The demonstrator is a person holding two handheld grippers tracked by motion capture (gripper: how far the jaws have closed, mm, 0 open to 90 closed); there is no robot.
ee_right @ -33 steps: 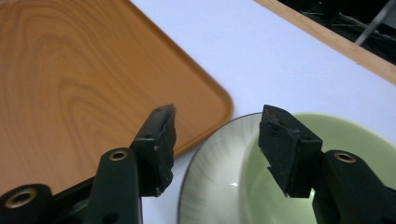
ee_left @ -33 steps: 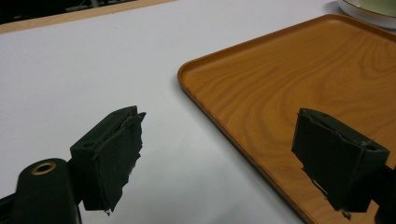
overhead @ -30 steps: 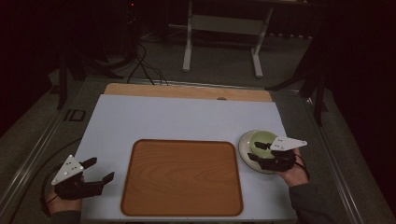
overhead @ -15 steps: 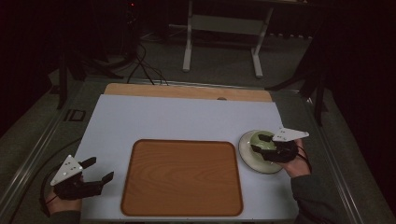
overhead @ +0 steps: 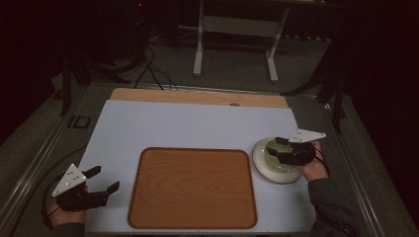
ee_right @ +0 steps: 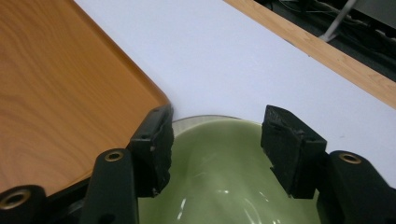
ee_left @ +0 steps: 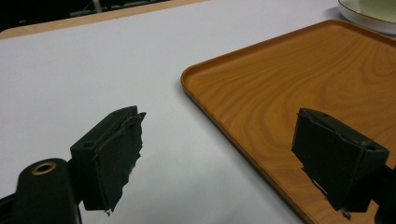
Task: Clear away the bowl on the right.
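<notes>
Just right of the wooden tray (overhead: pixel 192 187), a green bowl (overhead: pixel 276 149) sits on a white plate (overhead: pixel 269 168). The right gripper (overhead: pixel 279 147) hovers over the bowl, its jaws having just been opening and now spread with nothing pinched, probably lining up a grasp. Left of the tray, the left gripper (overhead: pixel 104 180) waits, jaws spread and empty.

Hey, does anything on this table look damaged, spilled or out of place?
Nothing spilled or askew. The wooden tray lies flat and bare, and the green bowl sits upright on its white plate. Only the left tool's black pads look frayed at their edges.
</notes>
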